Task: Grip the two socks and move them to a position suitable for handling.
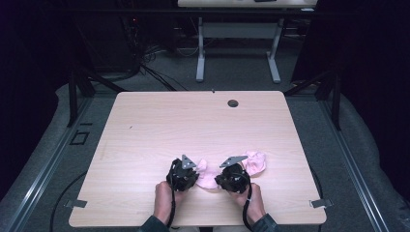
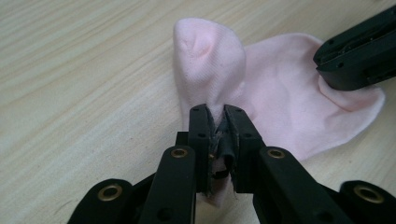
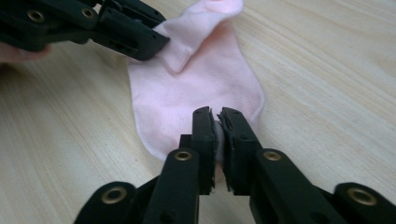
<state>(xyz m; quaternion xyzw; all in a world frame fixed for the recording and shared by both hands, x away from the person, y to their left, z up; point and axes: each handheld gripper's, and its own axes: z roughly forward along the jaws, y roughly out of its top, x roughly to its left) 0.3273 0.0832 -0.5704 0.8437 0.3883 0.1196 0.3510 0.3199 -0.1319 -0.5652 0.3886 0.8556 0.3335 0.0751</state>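
A pale pink sock (image 1: 209, 179) lies flat near the table's front edge, between my two grippers. In the left gripper view my left gripper (image 2: 216, 112) is shut on a raised fold of the sock (image 2: 280, 93), which stands up as a peak ahead of the jaws. In the right gripper view my right gripper (image 3: 215, 114) is shut on the near edge of the same sock (image 3: 196, 84). From above, the left gripper (image 1: 196, 172) and the right gripper (image 1: 221, 180) sit close together at opposite ends of the sock. Each gripper view also shows the other gripper pinching the cloth.
A second pink sock (image 1: 255, 162) lies just right of and behind the right gripper. The wooden table (image 1: 159, 125) has a round cable hole (image 1: 233, 103) near its far edge. Another table's legs stand on the floor beyond.
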